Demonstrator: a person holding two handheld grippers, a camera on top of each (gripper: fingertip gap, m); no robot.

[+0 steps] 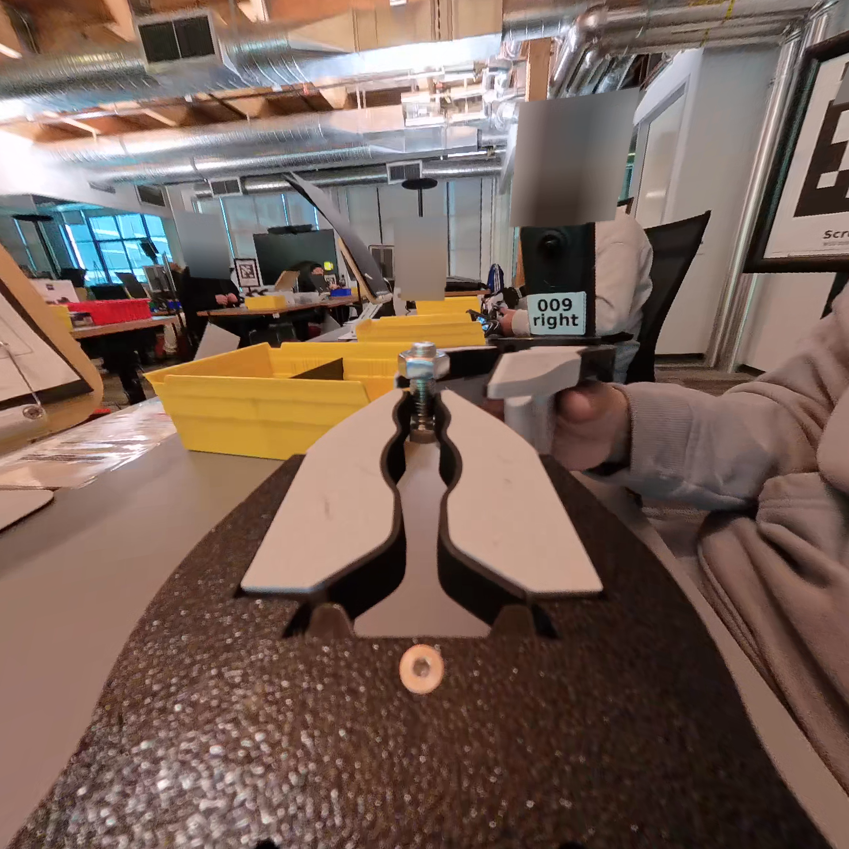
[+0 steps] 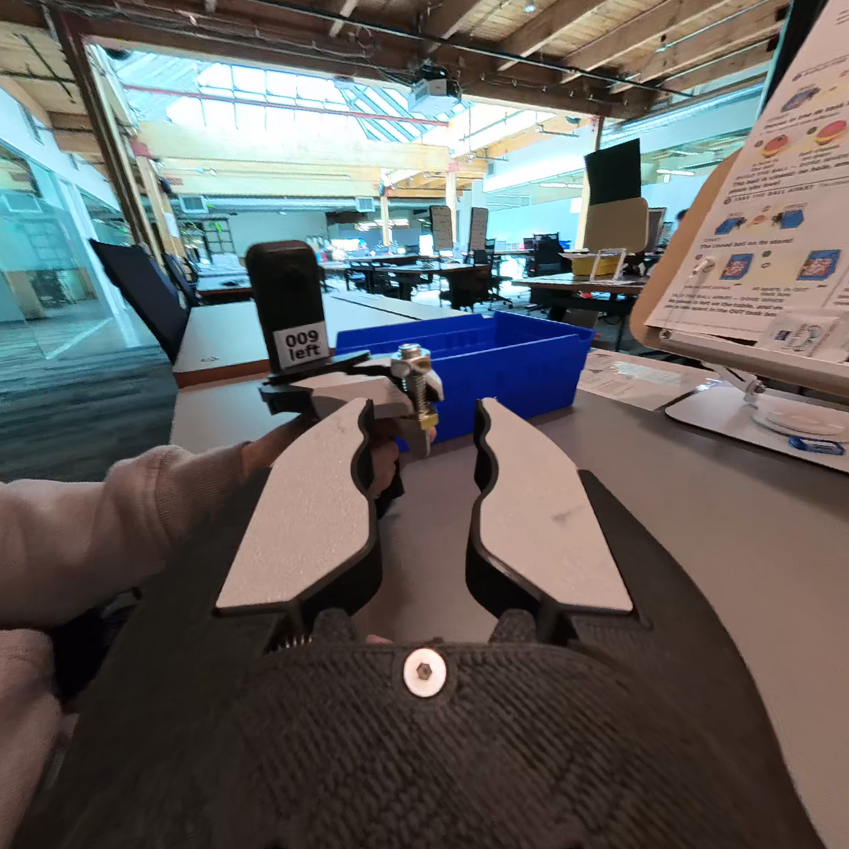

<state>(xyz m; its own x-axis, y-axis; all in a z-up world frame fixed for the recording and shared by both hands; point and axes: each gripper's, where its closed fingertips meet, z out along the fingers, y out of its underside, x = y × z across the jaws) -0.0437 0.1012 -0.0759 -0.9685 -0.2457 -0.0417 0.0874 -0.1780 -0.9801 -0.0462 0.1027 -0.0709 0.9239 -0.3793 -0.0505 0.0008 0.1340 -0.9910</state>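
Observation:
My left gripper (image 1: 422, 400) is shut on a silver bolt (image 1: 421, 406) and holds it upright by its lower shank, head down, above the grey table (image 1: 115, 551). A silver hex nut (image 1: 422, 364) sits at the top of the thread. My right gripper (image 2: 425, 409) is open and empty. In the right wrist view the bolt (image 2: 417, 390) and nut (image 2: 409, 363) stand just ahead of its fingertips, a little left of centre, and no pad presses on them. In the left wrist view the right gripper (image 1: 459, 367) reaches in from the right at the height of the nut.
A yellow bin (image 1: 257, 404) stands behind the bolt in the left wrist view. A blue bin (image 2: 505, 363) stands behind it in the right wrist view. An instruction sheet on a stand (image 2: 758, 229) is at the right. A person's sleeves hold both grippers. Less than 4 cm separates the two grippers' tips.

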